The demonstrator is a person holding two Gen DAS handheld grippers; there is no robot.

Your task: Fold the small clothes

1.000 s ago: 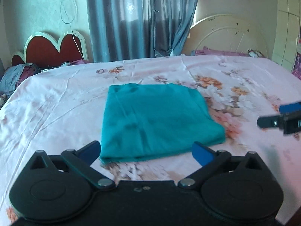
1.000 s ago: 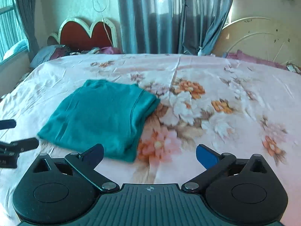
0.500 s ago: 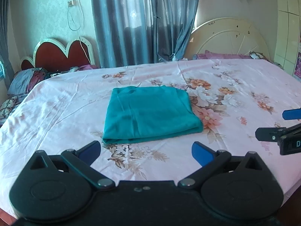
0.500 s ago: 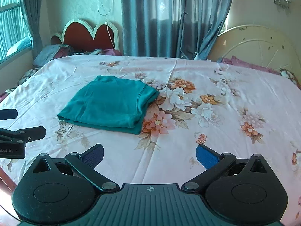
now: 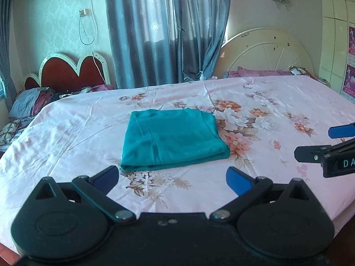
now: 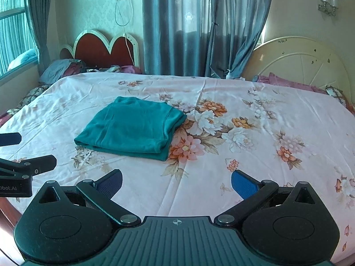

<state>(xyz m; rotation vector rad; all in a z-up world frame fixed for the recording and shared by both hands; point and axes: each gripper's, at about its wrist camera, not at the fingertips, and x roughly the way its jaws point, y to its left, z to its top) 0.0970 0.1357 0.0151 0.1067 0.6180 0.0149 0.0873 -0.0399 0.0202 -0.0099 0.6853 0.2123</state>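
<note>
Both the left gripper (image 5: 172, 177) and right gripper (image 6: 176, 182), jaws spread and empty, hover near the folded teal garment (image 5: 173, 138), so folding looks finished; next, fetch another piece.

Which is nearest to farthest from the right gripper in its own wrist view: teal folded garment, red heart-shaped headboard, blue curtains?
From the right gripper:
1. Teal folded garment, on the floral bedsheet, ahead and slightly left.
2. Red heart-shaped headboard, beyond the bed's far left edge.
3. Blue curtains, at the back wall, centre; only slightly behind the headboard.
</note>
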